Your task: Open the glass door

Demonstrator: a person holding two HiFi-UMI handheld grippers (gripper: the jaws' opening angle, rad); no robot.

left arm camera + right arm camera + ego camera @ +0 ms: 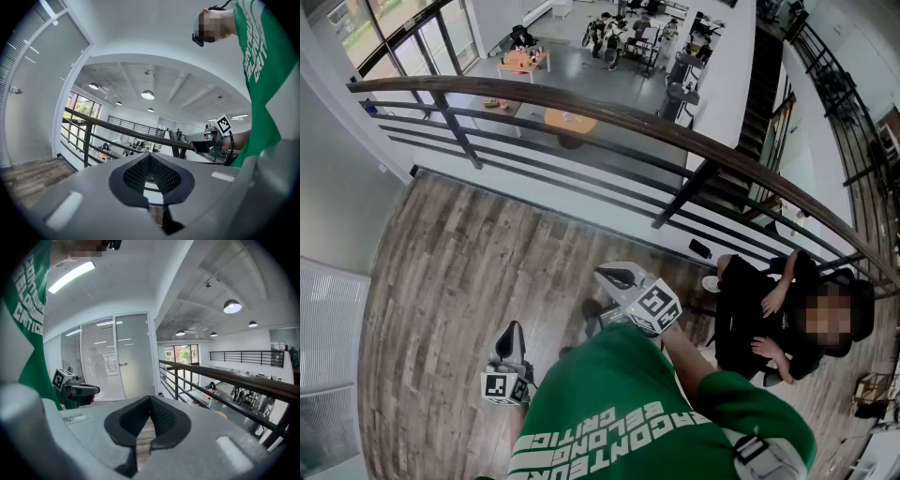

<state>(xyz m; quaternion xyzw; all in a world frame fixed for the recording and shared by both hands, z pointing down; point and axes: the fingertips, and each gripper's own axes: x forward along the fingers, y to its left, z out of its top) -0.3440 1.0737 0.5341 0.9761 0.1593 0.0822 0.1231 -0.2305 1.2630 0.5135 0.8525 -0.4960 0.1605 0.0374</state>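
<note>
The frosted glass door (133,357) stands ahead on the left in the right gripper view, with a small handle (123,364) on its left edge. In the left gripper view the door (42,93) fills the far left, its handle (14,90) near the edge. Both grippers are well short of it. My left gripper (150,157) is shut and empty, held low beside my green shirt (511,330). My right gripper (150,400) is shut on nothing and held further forward (614,275), toward the railing.
A dark railing with a wooden handrail (609,111) runs across the wooden landing floor (459,272), above a lower hall. A person in black (769,314) sits by the railing at the right. A ribbed frosted panel (328,323) lines the left edge.
</note>
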